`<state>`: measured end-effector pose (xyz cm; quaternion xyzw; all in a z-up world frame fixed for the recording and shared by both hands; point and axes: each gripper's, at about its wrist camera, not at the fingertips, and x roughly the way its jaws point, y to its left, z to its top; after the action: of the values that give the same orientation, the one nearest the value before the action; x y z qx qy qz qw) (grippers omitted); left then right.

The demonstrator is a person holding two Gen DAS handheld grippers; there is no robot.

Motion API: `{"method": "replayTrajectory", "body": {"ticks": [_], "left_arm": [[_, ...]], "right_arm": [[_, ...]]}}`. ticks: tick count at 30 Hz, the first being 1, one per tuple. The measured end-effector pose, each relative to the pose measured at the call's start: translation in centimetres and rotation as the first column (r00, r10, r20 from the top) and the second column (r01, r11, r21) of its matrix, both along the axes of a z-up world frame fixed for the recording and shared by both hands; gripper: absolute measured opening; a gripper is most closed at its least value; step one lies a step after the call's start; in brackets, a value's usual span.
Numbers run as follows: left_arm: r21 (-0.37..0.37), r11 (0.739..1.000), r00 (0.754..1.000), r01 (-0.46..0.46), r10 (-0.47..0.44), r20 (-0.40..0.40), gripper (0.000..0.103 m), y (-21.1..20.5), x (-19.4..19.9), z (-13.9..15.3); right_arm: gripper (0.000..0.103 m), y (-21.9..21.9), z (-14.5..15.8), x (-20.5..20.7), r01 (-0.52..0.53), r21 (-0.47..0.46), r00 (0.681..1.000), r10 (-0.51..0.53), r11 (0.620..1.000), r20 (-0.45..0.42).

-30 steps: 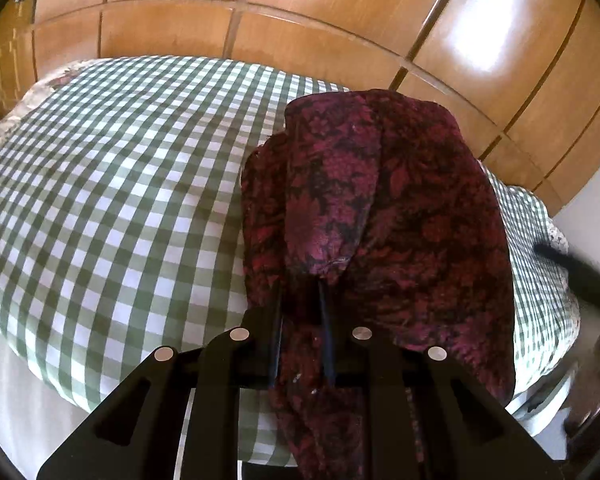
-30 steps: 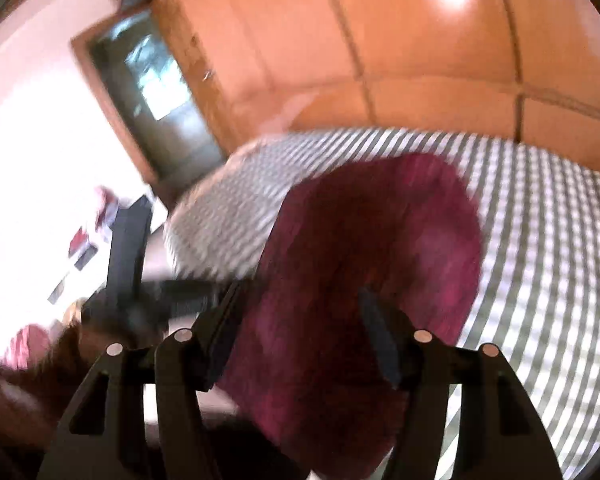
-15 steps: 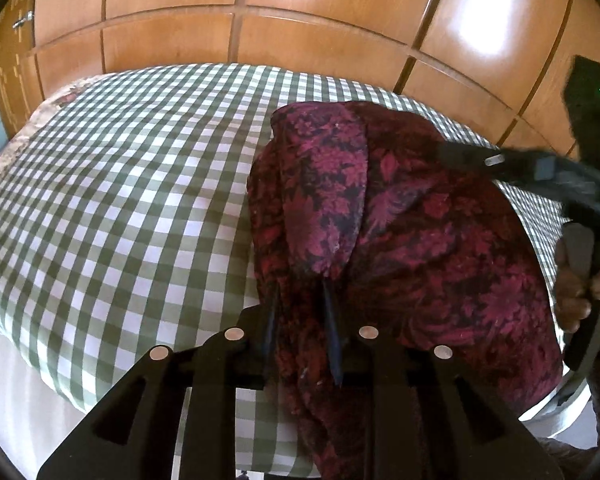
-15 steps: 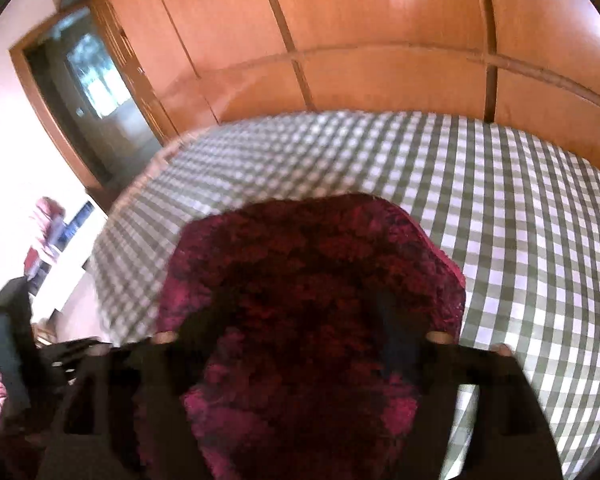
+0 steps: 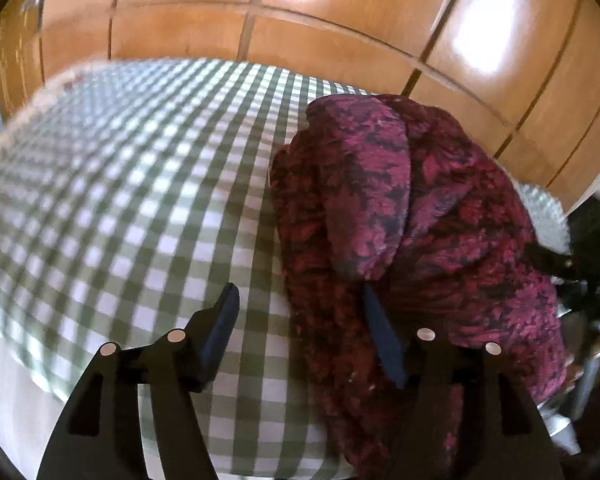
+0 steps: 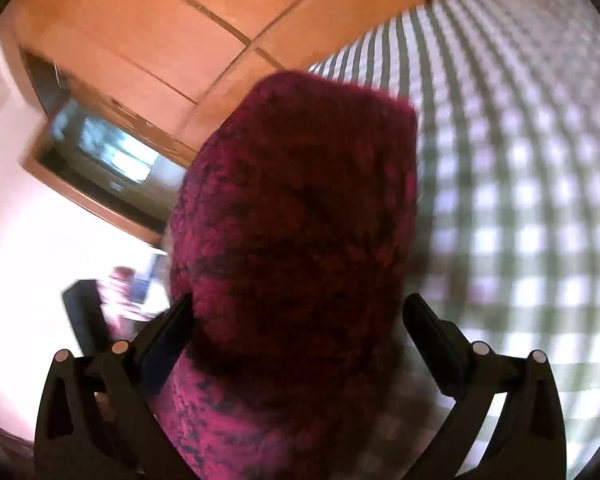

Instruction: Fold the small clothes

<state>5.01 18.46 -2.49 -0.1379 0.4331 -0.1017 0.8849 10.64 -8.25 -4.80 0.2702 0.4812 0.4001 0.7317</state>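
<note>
Left wrist view: the maroon floral garment (image 5: 412,232) lies on the bed (image 5: 140,200), which has a green-and-white checked cover, toward the bed's near edge, with one narrower layer folded lengthwise over the broader part. The left tongs (image 5: 300,316) are opening. Their right blade rests against the near hem of the garment while the left blade stands over bare checked cover beside it, so the cloth is let go, not pinched.

In the right wrist view the right tongs (image 6: 298,316) are also spreading, wide apart on either side of the garment's near end. The cloth bulges between them, but the blades do not look pressed into it, so I judge it released.

The fabric looks light, thin and limp. It should drape and crease readily and slide little on the cotton cover. A corner or the hem edge at the near end seems the sensible place to pinch, catching both layers so the fold does not slip open.

The right view is strongly blurred, so the print and edges are smeared. The garment's near end runs out of frame below both tongs, and its type, sleeve or leg, cannot be told. A dark shape at the bed's right side is unclear.
</note>
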Motion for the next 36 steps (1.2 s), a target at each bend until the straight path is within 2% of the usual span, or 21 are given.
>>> {"method": "replayTrajectory", "body": {"ticks": [3,5,6,9,11,16,18,22,26,29,32,35,36], "left_arm": [[-0.157,0.988,0.999,0.008,-0.012,-0.029,0.064,1.6,0.3,-1.3],[-0.272,0.962,0.998,0.017,-0.031,-0.051,0.064,2.5,0.8,-2.3],[-0.308,0.951,0.998,0.027,-0.043,-0.047,0.064,2.6,0.8,-2.5],[-0.41,0.91,0.995,0.066,-0.089,-0.037,0.063,2.1,1.0,-2.9],[-0.438,0.894,0.993,0.097,-0.116,-0.018,0.063,0.6,1.2,-2.5],[-0.413,0.883,0.971,0.222,-0.24,0.009,0.063,-5.3,3.8,-0.6],[-0.397,0.873,0.955,0.282,-0.295,0.031,0.057,-8.1,5.1,0.3],[-0.312,0.848,0.9,0.429,-0.431,0.065,0.055,-17.5,8.7,2.5],[-0.266,0.804,0.841,0.532,-0.538,0.056,0.054,-26.3,12.1,3.4],[-0.215,0.777,0.8,0.592,-0.599,0.038,0.043,-32.3,13.8,3.5],[-0.085,0.791,0.794,0.605,-0.607,0.001,0.043,-37.2,14.4,3.0],[0.005,0.8,0.8,0.6,-0.6,-0.014,0.043,-39.1,13.8,2.3],[0.025,0.802,0.803,0.596,-0.596,-0.002,0.043,-39.1,13.3,2.3]], "right_arm": [[0.101,1.3,-1.9,1.1,-0.035,0.087,0.998,0.04,0.996,-0.056],[0.101,1.5,-2.0,1.6,-0.047,0.095,0.997,0.053,0.994,-0.06],[0.101,1.3,-1.8,1.6,-0.057,0.103,0.996,0.063,0.993,-0.063],[0.088,0.5,-0.7,1.1,-0.059,0.141,0.997,0.064,0.988,-0.032],[0.085,-0.4,-0.1,0.8,-0.051,0.168,0.999,0.053,0.984,-0.01],[0.084,-6.1,2.8,0.1,0.019,0.186,0.996,-0.034,0.982,0.08],[0.084,-9.4,3.6,-0.1,0.068,0.194,0.991,-0.089,0.979,0.104],[0.084,-16.6,4.5,-0.3,0.203,0.187,0.963,-0.231,0.961,0.138],[0.084,-23.9,3.9,-0.7,0.354,0.175,0.915,-0.379,0.919,0.137],[0.084,-28.7,2.6,-1.1,0.449,0.143,0.876,-0.466,0.882,0.122],[0.084,-31.7,0.3,-1.2,0.528,0.081,0.84,-0.534,0.845,0.097],[0.086,-32.5,-2.1,-1.6,0.564,0.043,0.823,-0.566,0.825,0.049],[0.091,-32.6,-2.5,-1.8,0.579,0.039,0.814,-0.58,0.815,0.041]]}}
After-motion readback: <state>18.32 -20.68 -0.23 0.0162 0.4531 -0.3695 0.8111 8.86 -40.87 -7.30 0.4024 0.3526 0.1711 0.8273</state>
